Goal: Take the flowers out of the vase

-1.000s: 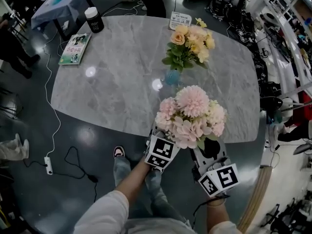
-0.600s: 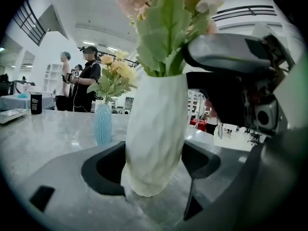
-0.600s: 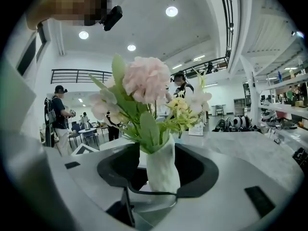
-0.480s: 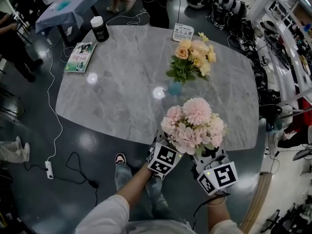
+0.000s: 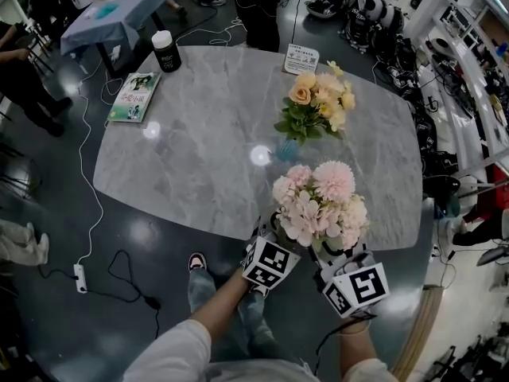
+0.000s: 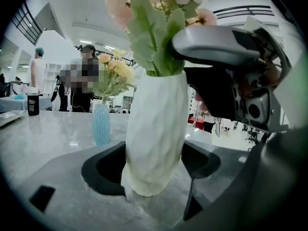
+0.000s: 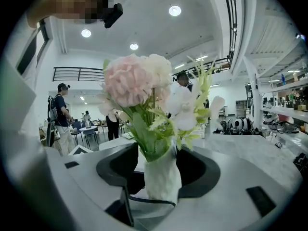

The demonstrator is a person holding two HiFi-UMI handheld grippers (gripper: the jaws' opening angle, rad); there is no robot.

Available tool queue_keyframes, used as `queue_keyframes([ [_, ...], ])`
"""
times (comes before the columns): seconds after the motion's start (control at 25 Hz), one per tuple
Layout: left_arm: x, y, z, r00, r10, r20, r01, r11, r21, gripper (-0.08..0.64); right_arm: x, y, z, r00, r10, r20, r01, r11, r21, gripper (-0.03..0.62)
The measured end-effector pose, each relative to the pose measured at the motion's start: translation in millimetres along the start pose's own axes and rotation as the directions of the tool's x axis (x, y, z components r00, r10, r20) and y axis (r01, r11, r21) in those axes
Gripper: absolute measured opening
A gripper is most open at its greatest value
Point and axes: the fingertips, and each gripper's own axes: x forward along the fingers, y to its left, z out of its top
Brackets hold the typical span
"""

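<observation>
Head view: we saw the pink flowers (image 5: 322, 205) at the near edge of the marble table (image 5: 199, 134). The left gripper (image 5: 274, 233) and right gripper (image 5: 334, 251) sat just below them, and a yellow bouquet (image 5: 318, 106) stood farther off.
Left gripper view: our jaws were clamped on the white vase (image 6: 156, 129), with the flowers standing in it.
Right gripper view: our jaws were opening around the vase neck and stems, and the pads touched neither.

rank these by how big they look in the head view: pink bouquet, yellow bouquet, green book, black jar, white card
1. pink bouquet, though it sits nearest the camera, so its lead is unsure
2. yellow bouquet
3. green book
4. black jar and white card: they look alike, so not ranked
</observation>
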Motion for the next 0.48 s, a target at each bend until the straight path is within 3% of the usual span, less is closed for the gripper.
queue_keyframes([
  [0.48, 0.2, -1.2, -0.9, 0.999, -0.041, -0.021, 0.041, 0.999, 0.016, 0.368, 13.8, -2.1, 11.1, 1.000, 0.022, 0.000, -0.022, 0.999, -0.027, 0.209],
])
